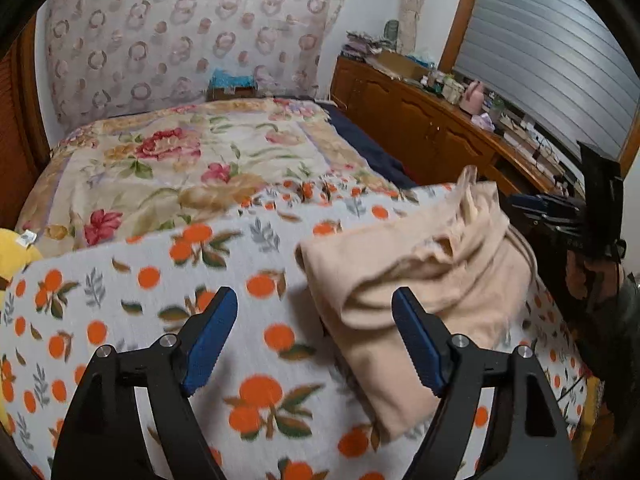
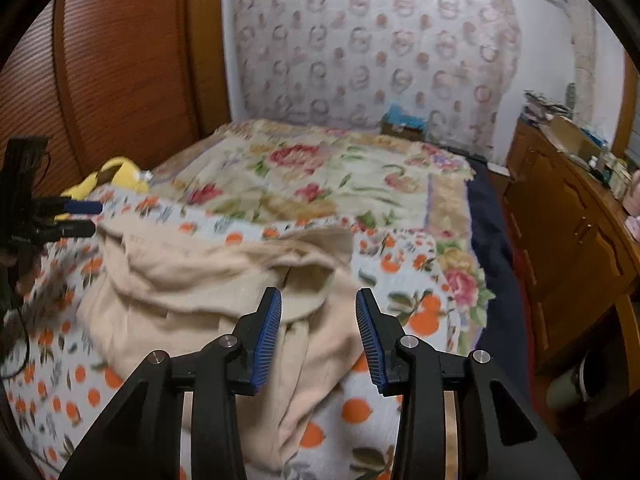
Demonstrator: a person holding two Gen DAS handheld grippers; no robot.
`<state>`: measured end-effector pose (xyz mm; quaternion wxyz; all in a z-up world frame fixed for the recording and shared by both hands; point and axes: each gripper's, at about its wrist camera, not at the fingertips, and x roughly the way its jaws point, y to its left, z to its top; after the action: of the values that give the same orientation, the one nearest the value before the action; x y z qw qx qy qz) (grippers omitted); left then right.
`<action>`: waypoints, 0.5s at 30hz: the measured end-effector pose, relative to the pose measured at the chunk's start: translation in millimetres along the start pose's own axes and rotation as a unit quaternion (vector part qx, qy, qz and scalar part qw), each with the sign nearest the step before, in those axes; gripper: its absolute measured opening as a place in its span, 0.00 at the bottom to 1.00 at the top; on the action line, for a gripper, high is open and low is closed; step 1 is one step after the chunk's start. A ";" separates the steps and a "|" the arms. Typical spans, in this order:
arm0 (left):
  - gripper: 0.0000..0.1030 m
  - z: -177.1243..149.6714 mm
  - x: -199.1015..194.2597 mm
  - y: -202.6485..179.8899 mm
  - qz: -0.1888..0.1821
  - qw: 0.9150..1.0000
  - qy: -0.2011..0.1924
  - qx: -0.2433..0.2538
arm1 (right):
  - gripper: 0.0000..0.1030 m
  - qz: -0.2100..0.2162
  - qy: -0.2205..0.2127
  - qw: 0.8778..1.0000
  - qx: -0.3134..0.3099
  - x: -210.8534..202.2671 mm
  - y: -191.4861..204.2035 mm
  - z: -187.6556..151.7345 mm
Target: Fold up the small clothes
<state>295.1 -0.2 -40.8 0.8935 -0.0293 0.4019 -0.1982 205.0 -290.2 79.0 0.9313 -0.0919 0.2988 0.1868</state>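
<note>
With both claws standing apart and empty above it, the soft beige knitted garment (image 2: 208, 292) lies loosely doubled on the white bed cover printed with oranges (image 1: 132, 280), so the fold looks partly made and a hold just let go. The left claw (image 1: 316, 340) gapes wide over bare cover with the garment's near edge beside its right finger, while the right claw (image 2: 318, 334) is half open over the rumpled middle. Next, I judge, each claw must find a fresh edge and flatten the bunched far end, short of the flowered quilt (image 1: 192, 160).
</note>
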 end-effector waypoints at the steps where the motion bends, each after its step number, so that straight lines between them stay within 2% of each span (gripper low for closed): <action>1: 0.78 -3.5 1.5 -1.6 -0.004 1.000 0.007 0.004 | 0.39 0.002 0.008 1.000 -0.006 4.5 2.6 -0.1; 3: 0.78 -9.7 7.7 -5.1 -0.008 1.000 0.023 0.014 | 0.39 -0.002 0.017 1.000 -0.012 13.8 3.7 2.1; 6: 0.78 -13.2 20.6 -11.1 0.003 0.999 0.042 0.029 | 0.39 0.014 0.020 1.000 -0.014 27.4 2.6 14.5; 7: 0.78 -13.4 23.6 -13.0 0.003 0.998 0.046 0.032 | 0.35 0.021 0.016 1.000 -0.012 31.8 -0.8 20.2; 8: 0.78 -13.1 27.3 -14.7 0.003 0.998 0.050 0.035 | 0.24 0.040 0.010 0.999 -0.007 37.1 -7.5 24.8; 9: 0.78 -12.5 29.9 -16.1 0.003 0.998 0.051 0.036 | 0.04 0.058 0.008 0.998 -0.002 37.5 -10.5 28.9; 12: 0.78 -4.6 37.7 -19.6 0.003 0.998 0.048 0.039 | 0.03 0.064 -0.013 0.998 0.012 38.8 -20.9 40.6; 15: 0.78 6.1 42.8 -20.2 0.011 0.998 0.036 0.041 | 0.03 0.031 -0.016 0.998 0.055 42.8 -37.9 51.1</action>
<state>318.5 -35.6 -62.7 0.8809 0.0189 0.4257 -0.2060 279.1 -297.8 97.1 0.9333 -0.0282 0.2968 0.2002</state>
